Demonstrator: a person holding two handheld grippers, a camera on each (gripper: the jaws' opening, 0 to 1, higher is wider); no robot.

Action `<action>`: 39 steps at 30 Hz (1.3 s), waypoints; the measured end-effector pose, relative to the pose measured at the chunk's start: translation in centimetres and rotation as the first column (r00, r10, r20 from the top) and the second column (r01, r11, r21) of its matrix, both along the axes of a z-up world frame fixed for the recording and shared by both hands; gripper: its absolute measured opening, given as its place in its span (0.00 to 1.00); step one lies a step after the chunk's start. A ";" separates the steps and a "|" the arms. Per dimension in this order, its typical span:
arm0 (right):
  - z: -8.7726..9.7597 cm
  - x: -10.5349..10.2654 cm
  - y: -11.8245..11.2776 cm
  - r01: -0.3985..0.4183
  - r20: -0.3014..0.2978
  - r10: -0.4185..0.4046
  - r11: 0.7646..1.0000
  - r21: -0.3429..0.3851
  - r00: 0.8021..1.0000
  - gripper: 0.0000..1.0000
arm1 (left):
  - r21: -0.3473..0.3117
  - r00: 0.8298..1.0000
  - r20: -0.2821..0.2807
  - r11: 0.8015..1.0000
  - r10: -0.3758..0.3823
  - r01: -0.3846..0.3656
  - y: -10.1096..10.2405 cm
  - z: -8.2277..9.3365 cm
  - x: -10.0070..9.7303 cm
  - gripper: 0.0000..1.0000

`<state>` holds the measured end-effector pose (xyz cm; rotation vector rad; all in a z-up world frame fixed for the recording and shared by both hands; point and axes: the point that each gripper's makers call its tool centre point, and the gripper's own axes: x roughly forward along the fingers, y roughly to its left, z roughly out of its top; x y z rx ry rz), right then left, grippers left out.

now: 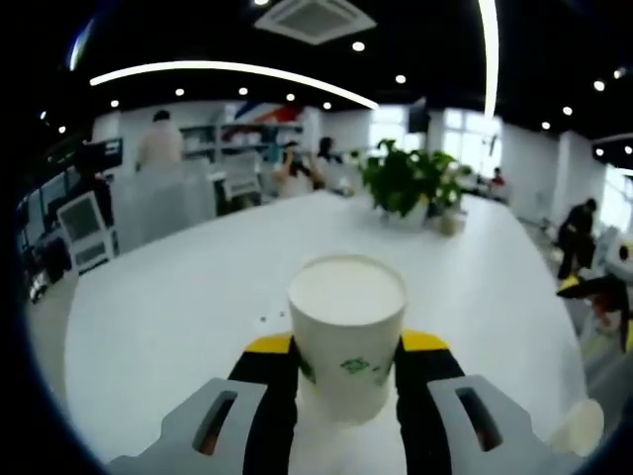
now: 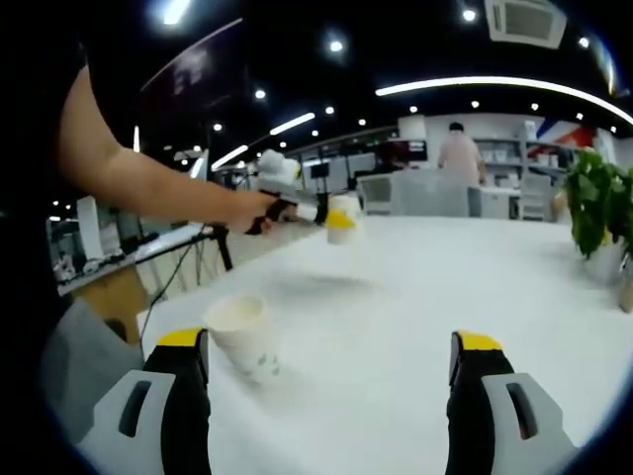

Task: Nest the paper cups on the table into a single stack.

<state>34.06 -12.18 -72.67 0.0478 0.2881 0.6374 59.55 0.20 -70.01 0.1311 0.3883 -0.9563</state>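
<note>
In the left gripper view, the left gripper [image 1: 346,381] is clenched on a white paper cup [image 1: 346,332] with a green print on its side; the yellow-tipped jaws press against the cup's lower wall on either side, and the cup stands upright with its open mouth facing up. Beyond it spreads the white tabletop [image 1: 198,297], with a potted plant [image 1: 410,183] standing well apart at the far end.

In the right gripper view, the right gripper [image 2: 331,371] is released, its jaws spread wide with bare tabletop [image 2: 425,297] between them. A second paper cup [image 2: 242,334] stands on the tabletop just beside the left jaw, seemingly tilted a little, though the fisheye bend makes that hard to judge. Farther back, the person's hand [image 2: 259,210] holds the left gripper [image 2: 336,218] above the tabletop, with its held cup [image 2: 344,220] raised clear of the surface; the blur hides the finer detail there. The potted plant [image 2: 598,203] shows at the right edge.
</note>
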 end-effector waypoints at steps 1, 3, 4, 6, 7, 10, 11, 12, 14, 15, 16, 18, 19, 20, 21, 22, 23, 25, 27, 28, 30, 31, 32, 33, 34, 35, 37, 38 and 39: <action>0.1 0.0 0.1 -0.002 0.002 0.002 1.000 0.000 1.000 1.00 | -0.005 1.000 0.001 1.000 -0.002 0.002 0.0 0.4 0.0 0.38; 0.2 0.0 0.1 -0.003 0.005 0.003 1.000 0.000 1.000 1.00 | -0.010 1.000 0.011 1.000 -0.004 0.004 0.1 1.3 0.2 0.38; 0.3 0.0 0.1 -0.003 0.006 0.003 1.000 -0.001 1.000 1.00 | -0.014 1.000 0.008 1.000 -0.006 0.006 0.1 1.6 0.1 0.38; 0.4 0.0 0.0 -0.003 0.008 0.003 1.000 -0.001 1.000 1.00 | -0.021 1.000 0.003 1.000 -0.013 0.013 0.0 2.4 0.0 0.38; 0.4 0.0 0.0 -0.003 0.009 0.003 1.000 -0.001 1.000 1.00 | -0.020 1.000 0.003 1.000 -0.017 0.017 0.0 2.7 0.0 0.38; 0.6 0.0 0.0 -0.005 0.012 0.005 1.000 0.000 1.000 1.00 | -0.009 0.999 0.021 1.000 -0.029 0.030 -0.1 3.7 -0.2 0.38; 0.6 -0.1 0.1 -0.006 0.014 0.006 1.000 -0.001 1.000 1.00 | -0.010 0.999 0.022 0.999 -0.032 0.032 -0.2 4.2 -0.3 0.38; 0.6 -0.1 0.1 -0.007 0.015 0.007 1.000 -0.002 1.000 1.00 | -0.009 0.999 0.022 0.999 -0.033 0.033 -0.2 4.4 -0.3 0.38; 0.7 -0.2 0.2 -0.011 0.015 0.011 1.000 -0.003 1.000 1.00 | -0.002 0.999 0.025 0.999 -0.037 0.037 -0.2 5.1 -0.4 0.38; 0.7 -0.2 0.2 -0.013 0.017 0.013 1.000 -0.003 1.000 1.00 | 0.001 0.999 0.021 0.999 -0.036 0.036 -0.2 5.4 -0.3 0.38; 0.8 -0.2 0.2 -0.013 0.019 0.013 1.000 -0.004 1.000 1.00 | 0.002 0.999 0.022 0.999 -0.035 0.035 -0.1 5.7 -0.4 0.38; 0.9 -0.3 0.2 -0.013 0.021 0.013 1.000 -0.003 1.000 1.00 | 0.006 0.999 0.023 0.999 -0.037 0.037 0.0 6.2 -0.4 0.38; 1.0 -0.3 0.2 -0.012 0.022 0.012 1.000 -0.002 1.000 1.00 | 0.010 0.999 0.027 0.999 -0.038 0.038 0.0 6.5 -0.5 0.38; 1.1 -0.3 0.2 -0.012 0.023 0.012 1.000 -0.001 1.000 1.00 | 0.013 0.999 0.030 0.999 -0.040 0.039 0.1 6.7 -0.5 0.38; 1.1 -0.3 0.2 -0.012 0.024 0.012 1.000 -0.001 1.000 1.00 | 0.012 0.999 0.031 0.999 -0.041 0.040 0.1 7.1 -0.6 0.38; 1.2 -0.4 0.3 -0.013 0.026 0.013 1.000 -0.002 1.000 1.00 | 0.011 0.999 0.030 0.999 -0.041 0.041 0.2 7.3 -0.6 0.38; 1.2 -0.4 0.3 -0.014 0.026 0.014 1.000 -0.002 1.000 1.00 | 0.010 0.999 0.032 0.999 -0.042 0.042 0.2 7.5 -0.6 0.38; 1.4 -0.4 0.4 -0.015 0.028 0.015 1.000 -0.001 0.999 1.00 | 0.009 0.998 0.035 0.999 -0.049 0.049 0.2 7.9 -0.8 0.38; 1.5 -0.4 0.5 -0.018 0.030 0.018 1.000 -0.003 0.999 1.00 | 0.009 0.998 0.037 0.998 -0.055 0.055 0.2 8.3 -0.9 0.38; 1.6 -0.4 0.5 -0.018 0.032 0.018 1.000 -0.002 0.999 1.00 | 0.010 0.998 0.040 0.998 -0.055 0.055 0.2 8.4 -1.0 0.38; 1.8 -0.4 0.6 -0.019 0.035 0.019 1.000 -0.002 0.999 1.00 | 0.007 0.998 0.041 0.999 -0.054 0.054 0.2 8.7 -1.0 0.38; 1.9 -0.3 0.7 -0.019 0.038 0.019 1.000 -0.002 0.999 1.00 | 0.007 0.998 0.043 0.999 -0.053 0.053 0.3 8.8 -1.0 0.38; 2.0 -0.3 0.7 -0.019 0.039 0.019 1.000 -0.002 0.999 1.00 | 0.006 0.998 0.043 0.999 -0.053 0.053 0.3 8.8 -1.1 0.38; 2.2 -0.3 0.7 -0.019 0.042 0.020 1.000 -0.002 0.999 1.00 | 0.006 0.998 0.042 0.999 -0.054 0.054 0.3 8.9 -1.2 0.38; 2.2 -0.3 0.7 -0.020 0.043 0.020 1.000 -0.002 0.999 1.00 | 0.007 0.997 0.043 0.998 -0.056 0.056 0.3 9.0 -1.3 0.38; 2.2 -0.3 0.7 -0.020 0.043 0.020 1.000 -0.002 0.999 1.00 | 0.009 0.997 0.044 0.998 -0.058 0.058 0.3 9.1 -1.5 0.38; 2.3 -0.4 0.7 -0.022 0.045 0.022 1.000 -0.005 0.999 1.00 | 0.009 0.997 0.044 0.998 -0.062 0.062 0.4 9.3 -1.8 0.38; 2.4 -0.4 0.8 -0.022 0.045 0.023 1.000 -0.006 0.999 1.00 | 0.009 0.997 0.044 0.998 -0.063 0.063 0.4 9.3 -1.9 0.38; 2.4 -0.5 0.8 -0.024 0.046 0.024 1.000 -0.007 0.999 1.00 | 0.009 0.997 0.045 0.998 -0.065 0.065 0.4 9.4 -2.1 0.38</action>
